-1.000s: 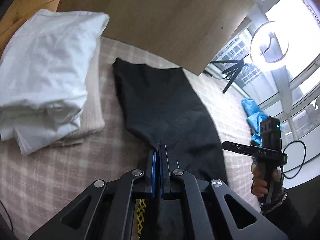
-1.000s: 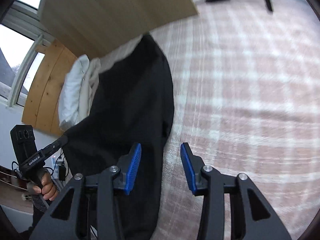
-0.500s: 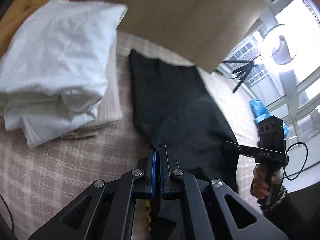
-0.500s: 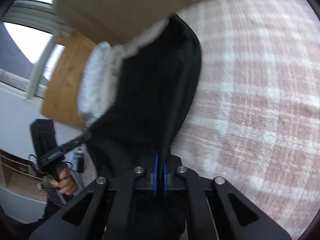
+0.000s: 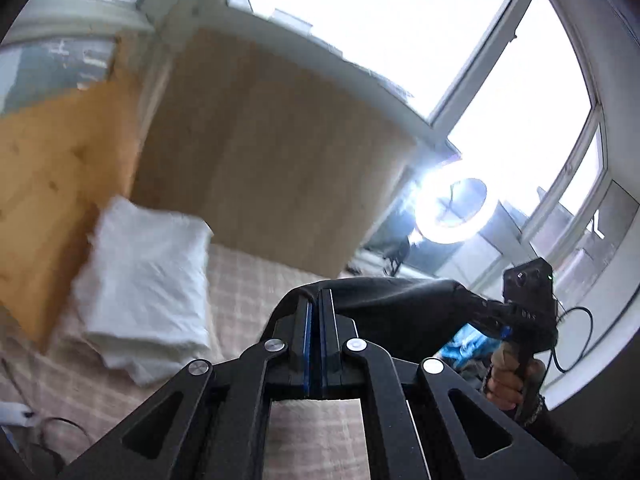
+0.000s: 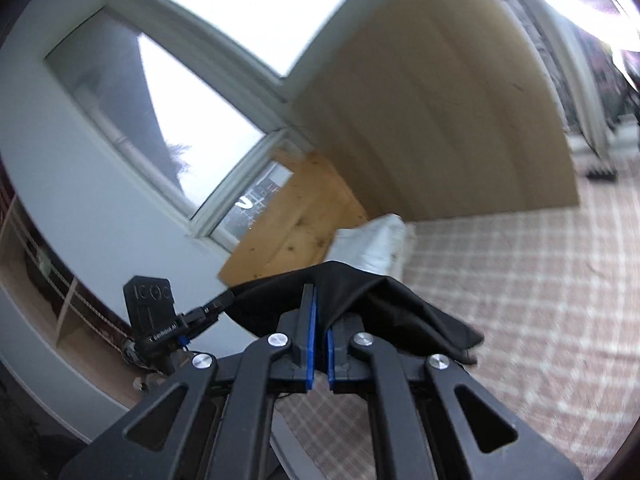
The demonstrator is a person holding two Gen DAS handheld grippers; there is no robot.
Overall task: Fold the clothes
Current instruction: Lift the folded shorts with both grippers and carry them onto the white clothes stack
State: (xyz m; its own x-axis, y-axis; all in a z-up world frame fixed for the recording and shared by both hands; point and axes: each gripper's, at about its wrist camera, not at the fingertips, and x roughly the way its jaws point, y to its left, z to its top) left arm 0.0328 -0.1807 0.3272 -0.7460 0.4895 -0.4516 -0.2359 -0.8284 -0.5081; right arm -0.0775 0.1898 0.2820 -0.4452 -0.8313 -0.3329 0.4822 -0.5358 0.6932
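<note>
Both grippers pinch the black cloth [image 5: 384, 296], their fingers squeezed tight on its top edge. It hangs in the lower middle of each view, above the checked bed [image 6: 540, 280]. The left gripper [image 5: 315, 336] and right gripper [image 6: 319, 340] should stay level and lower it slowly, so it lands flat

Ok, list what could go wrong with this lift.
1. The black fabric garment hangs between the left gripper and right gripper, each pinching only an edge; it may slip out.
2. The folded white cloth stack lies close by on the checked bedcover; the swinging garment could disturb it.
</note>
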